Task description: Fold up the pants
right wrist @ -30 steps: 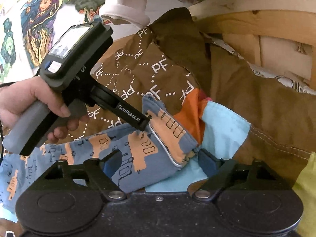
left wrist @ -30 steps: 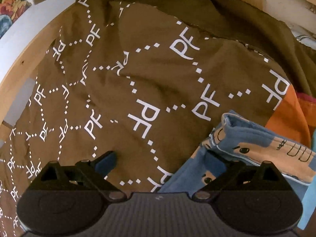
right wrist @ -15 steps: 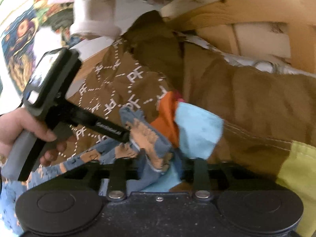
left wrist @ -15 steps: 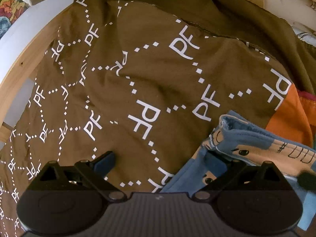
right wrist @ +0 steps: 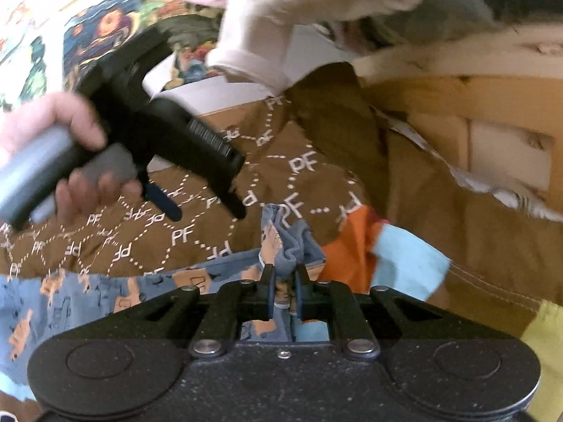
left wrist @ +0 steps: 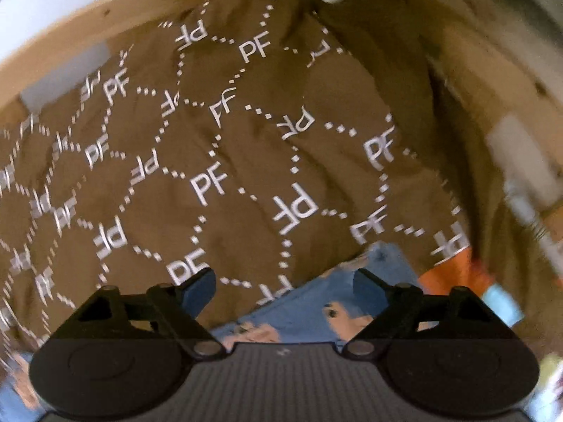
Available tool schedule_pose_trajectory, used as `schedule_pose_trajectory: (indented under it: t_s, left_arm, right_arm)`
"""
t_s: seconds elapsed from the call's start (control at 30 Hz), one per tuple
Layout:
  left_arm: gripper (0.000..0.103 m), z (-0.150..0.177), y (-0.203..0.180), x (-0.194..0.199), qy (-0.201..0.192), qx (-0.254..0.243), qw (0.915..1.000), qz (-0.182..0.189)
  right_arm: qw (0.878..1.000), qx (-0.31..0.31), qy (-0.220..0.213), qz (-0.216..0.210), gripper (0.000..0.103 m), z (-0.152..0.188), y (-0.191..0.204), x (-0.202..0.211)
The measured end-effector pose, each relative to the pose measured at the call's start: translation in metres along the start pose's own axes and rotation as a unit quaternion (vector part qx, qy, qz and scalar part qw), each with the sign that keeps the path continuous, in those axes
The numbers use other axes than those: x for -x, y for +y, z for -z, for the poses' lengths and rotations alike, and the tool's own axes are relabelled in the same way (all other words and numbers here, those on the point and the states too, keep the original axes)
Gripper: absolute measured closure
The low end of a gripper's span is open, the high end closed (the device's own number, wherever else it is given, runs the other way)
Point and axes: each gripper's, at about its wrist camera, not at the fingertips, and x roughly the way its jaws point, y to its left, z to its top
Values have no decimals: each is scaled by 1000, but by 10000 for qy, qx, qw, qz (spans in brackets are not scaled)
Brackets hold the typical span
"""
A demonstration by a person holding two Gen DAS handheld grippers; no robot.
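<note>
Right gripper (right wrist: 283, 290) clamps a bunched fold of blue, orange-printed pants (right wrist: 288, 246); left gripper (left wrist: 283, 286) hovers, jaws apart, over brown blanket (left wrist: 246, 161).

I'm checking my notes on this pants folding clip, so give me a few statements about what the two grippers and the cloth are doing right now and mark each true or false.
1. The right gripper has its jaws shut on the blue patterned pants. True.
2. The left gripper is clamped on the pants. False: its jaws are wide open, holding nothing.
3. The pants lie on a brown blanket printed with PF. True.
4. The patch beside the pinched pants is green. False: it is orange, next to light blue.
</note>
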Motion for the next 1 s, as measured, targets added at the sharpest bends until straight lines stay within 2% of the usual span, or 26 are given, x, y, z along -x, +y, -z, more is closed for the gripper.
schedule_pose_trajectory:
  t_s: [0.1, 0.23, 0.33, 0.53, 0.8, 0.9, 0.97, 1.0]
  left_arm:
    - [16, -2, -9, -2, 207, 113, 9993, 305]
    - [21, 6, -30, -16, 728, 72, 9966, 368]
    - [22, 8, -38, -21, 911, 153, 9948, 430]
    - [22, 2, -44, -25, 880, 485, 9930, 628]
    - [24, -8, -72, -41, 788, 487, 9906, 1011]
    - [24, -6, -81, -44, 707, 357, 9919, 989]
    - [24, -2, -79, -46, 705, 272, 9929, 916]
    - [24, 0, -80, -46, 703, 236, 9934, 874]
  right_arm:
    - [9998, 205, -10, -6, 91, 1, 6, 0]
    - [9996, 298, 22, -19, 91, 2, 8, -2]
    - [9997, 259, 35, -5, 91, 1, 5, -2]
    - [9998, 158, 75, 34, 91, 0, 5, -5]
    - [9992, -176, 224, 269, 88, 2, -9, -10]
    - [9983, -344, 314, 356, 80, 3, -18, -11]
    - [9976, -438, 393, 368, 69, 4, -22, -12]
    - [9973, -500, 415, 348, 59, 5, -24, -13]
